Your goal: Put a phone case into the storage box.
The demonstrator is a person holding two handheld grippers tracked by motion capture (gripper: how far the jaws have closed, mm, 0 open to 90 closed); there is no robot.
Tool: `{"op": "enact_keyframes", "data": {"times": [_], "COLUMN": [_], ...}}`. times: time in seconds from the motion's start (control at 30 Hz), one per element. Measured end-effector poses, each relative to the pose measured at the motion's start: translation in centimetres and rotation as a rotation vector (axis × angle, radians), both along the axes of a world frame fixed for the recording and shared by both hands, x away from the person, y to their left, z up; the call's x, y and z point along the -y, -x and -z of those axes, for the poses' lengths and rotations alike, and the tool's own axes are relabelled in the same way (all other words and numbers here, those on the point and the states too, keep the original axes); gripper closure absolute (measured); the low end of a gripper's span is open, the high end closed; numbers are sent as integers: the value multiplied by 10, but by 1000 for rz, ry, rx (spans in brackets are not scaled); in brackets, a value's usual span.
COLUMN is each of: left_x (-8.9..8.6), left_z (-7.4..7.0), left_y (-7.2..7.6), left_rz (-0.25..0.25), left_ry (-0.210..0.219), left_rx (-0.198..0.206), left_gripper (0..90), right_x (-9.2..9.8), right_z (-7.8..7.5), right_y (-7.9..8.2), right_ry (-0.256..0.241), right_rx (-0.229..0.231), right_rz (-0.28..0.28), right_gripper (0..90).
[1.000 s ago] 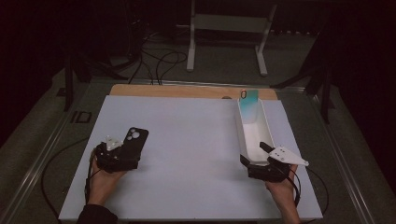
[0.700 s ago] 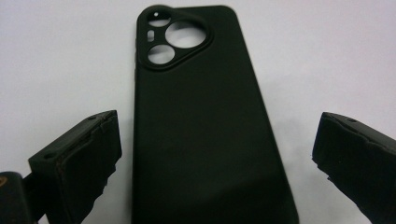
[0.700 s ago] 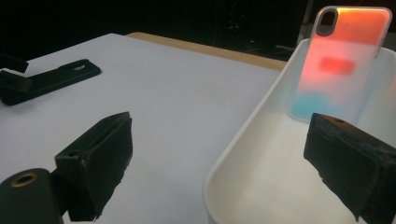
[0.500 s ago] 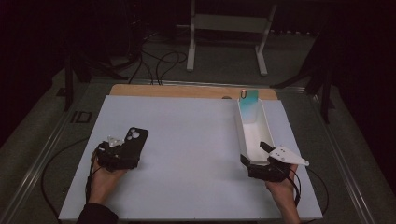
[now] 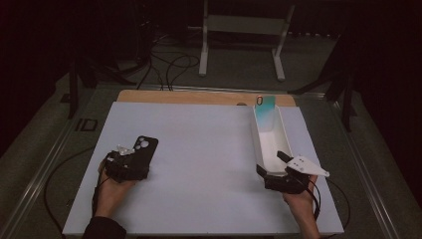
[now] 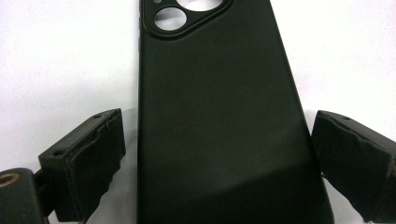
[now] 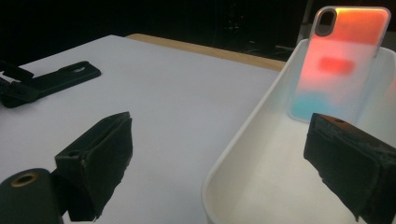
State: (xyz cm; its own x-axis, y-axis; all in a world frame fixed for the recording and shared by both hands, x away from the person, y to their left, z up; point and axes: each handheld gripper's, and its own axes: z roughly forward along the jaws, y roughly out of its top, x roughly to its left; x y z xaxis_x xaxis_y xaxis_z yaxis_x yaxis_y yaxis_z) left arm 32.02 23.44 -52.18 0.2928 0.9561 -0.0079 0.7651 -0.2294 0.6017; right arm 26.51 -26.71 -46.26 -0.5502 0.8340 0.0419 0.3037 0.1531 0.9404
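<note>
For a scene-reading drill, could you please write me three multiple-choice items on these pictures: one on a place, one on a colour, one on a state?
1. Where is the iridescent case?
A. flat on the table
B. leaning in the white tray's far end
C. in the right tool

2. What colour is the case at the left tool?
A. black
B. white
C. red

3. How do the left tool's jaws stand?
A. shut on the case
B. open, either side of the case
C. far off it

Answers: 1 B, it stands against the tray's end wall; 2 A, the left gripper view shows it black; 3 B, gaps show on both sides.
</note>
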Motion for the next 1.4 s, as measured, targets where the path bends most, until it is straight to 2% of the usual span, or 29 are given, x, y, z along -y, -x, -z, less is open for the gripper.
{"op": "enact_keyframes", "data": {"times": [0.13,0.3,0.5,0.7,1.03,1.4], "left_x": [1,2,4,5,5,9], "left_z": [-2,-2,-6,-7,-10,-31], "left_y": [-3,-4,-5,-4,1,12], "left_rz": [-3,-4,9,5,6,45], "left_ry": [-10,-14,-24,-23,2,52], "left_rx": [-29,-42,-66,-63,-34,75], "left_gripper": [50,53,117,139,163,162], "right_x": [-1,-2,-4,-4,-3,-2], "right_z": [0,0,0,-1,-1,-5], "right_y": [0,0,-1,0,0,-2], "right_ry": [3,3,5,4,-1,-7], "right_rx": [1,2,-1,0,-3,-24], "right_rz": [0,-5,-7,-9,-10,-21], "right_gripper": [77,77,78,78,78,77]}}
